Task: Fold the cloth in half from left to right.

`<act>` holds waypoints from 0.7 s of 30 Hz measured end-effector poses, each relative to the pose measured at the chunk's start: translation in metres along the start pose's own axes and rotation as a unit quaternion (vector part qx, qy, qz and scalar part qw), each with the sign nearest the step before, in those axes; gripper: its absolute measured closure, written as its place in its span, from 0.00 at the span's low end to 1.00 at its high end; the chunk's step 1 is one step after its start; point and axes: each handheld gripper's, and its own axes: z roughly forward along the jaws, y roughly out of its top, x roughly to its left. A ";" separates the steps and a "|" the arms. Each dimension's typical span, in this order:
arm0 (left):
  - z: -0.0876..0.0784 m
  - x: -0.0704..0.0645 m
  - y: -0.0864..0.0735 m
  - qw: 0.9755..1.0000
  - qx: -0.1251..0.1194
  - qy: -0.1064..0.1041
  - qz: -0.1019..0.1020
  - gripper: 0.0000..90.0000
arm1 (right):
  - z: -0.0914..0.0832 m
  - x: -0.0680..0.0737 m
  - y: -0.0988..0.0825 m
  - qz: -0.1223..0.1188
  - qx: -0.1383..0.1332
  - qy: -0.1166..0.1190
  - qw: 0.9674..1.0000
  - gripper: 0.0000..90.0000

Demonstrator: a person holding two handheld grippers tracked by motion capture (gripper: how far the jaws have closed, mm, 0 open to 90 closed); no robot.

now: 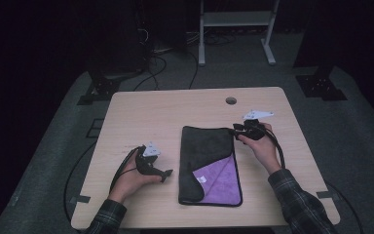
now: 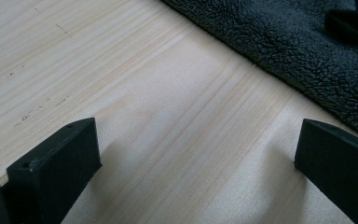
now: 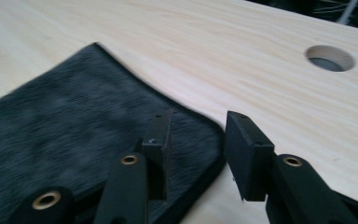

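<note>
Dim surroundings frame a pale wooden table (image 1: 141, 112), where a person seated at the near edge works with a handheld gripper in each hand. At the right gripper (image 1: 238, 132), the jaws stand parted with nothing between the pads; one pad hangs over the far right corner of a folded dark grey cloth (image 1: 207, 146), the other over bare wood just off its edge, seen close in the right gripper view (image 3: 193, 144), though whether either pad brushes the pile is hard to tell. The right hand (image 1: 259, 146) wraps the tool's body, a plaid sleeve (image 1: 297, 200) behind it. At the left gripper (image 1: 166, 174), the jaws gape wide over empty tabletop, with the cloth's fleecy edge (image 2: 298, 51) lying just beyond them in the left gripper view. The left hand (image 1: 129, 183) rests low on the table, well apart from its partner. Between the two tools the cloth lies flat, long side running away from the person, with a purple underside (image 1: 219, 180) showing at its near right part, where the grey layer is folded back. A round cable hole (image 1: 231, 101) sits near the table's far edge.
</note>
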 end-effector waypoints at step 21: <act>0.000 0.000 0.000 1.000 0.000 0.000 0.000 0.00 | -0.017 0.092 -0.019 -0.072 0.022 0.123 0.990 0.56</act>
